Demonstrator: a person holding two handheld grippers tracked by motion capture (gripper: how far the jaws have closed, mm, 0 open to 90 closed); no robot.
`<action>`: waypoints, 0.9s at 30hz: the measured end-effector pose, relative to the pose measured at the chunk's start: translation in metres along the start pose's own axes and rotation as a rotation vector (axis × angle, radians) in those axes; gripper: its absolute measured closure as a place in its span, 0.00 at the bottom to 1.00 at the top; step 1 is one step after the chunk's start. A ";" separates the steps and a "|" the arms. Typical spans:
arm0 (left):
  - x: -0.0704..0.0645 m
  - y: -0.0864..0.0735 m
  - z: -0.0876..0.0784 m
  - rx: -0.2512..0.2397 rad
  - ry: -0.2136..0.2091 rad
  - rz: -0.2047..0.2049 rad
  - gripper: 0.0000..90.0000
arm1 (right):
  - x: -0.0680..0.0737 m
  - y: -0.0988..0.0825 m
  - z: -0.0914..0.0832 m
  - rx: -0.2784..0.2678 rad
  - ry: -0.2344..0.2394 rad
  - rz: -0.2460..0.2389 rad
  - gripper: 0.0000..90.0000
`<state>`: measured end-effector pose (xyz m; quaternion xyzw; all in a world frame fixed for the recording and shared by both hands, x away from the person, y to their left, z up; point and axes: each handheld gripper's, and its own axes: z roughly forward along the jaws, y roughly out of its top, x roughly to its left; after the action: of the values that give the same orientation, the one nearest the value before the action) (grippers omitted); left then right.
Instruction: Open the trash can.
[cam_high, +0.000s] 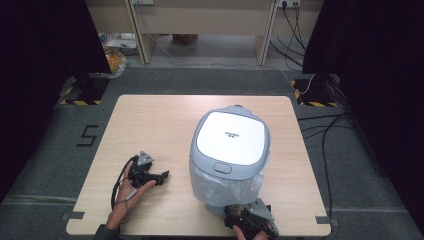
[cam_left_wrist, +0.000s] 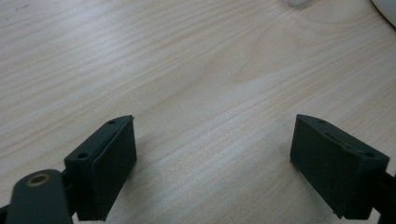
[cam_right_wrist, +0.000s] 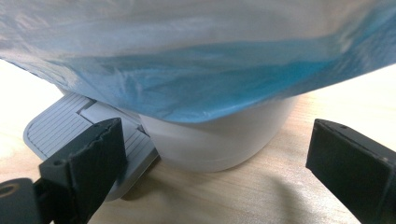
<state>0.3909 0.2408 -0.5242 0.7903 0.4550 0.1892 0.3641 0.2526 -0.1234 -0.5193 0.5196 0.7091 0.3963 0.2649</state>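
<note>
On the table (cam_high: 150, 125): one pedal bin (cam_high: 230, 150), two grippers (cam_left_wrist: 212, 163) (cam_right_wrist: 215, 172), both spread.

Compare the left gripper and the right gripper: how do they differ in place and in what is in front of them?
The left gripper lies over bare table, left of the bin; the right gripper is at the near edge, by the bin's base. The left faces wood; the right faces the foot pedal and blue bag. Both stand open, holding nothing.
</note>
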 end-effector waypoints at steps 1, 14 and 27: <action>0.000 0.000 0.000 -0.001 0.000 -0.001 0.15 | 0.000 0.001 0.000 0.003 -0.010 -0.006 0.05; 0.000 0.000 0.000 0.000 0.000 0.000 0.15 | -0.003 0.006 0.007 0.013 -0.038 -0.021 0.04; 0.000 0.000 0.000 0.000 0.000 0.001 0.15 | -0.011 0.013 0.018 0.026 -0.052 -0.031 0.02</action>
<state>0.3909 0.2407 -0.5243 0.7905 0.4546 0.1895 0.3641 0.2767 -0.1270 -0.5189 0.5218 0.7151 0.3693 0.2827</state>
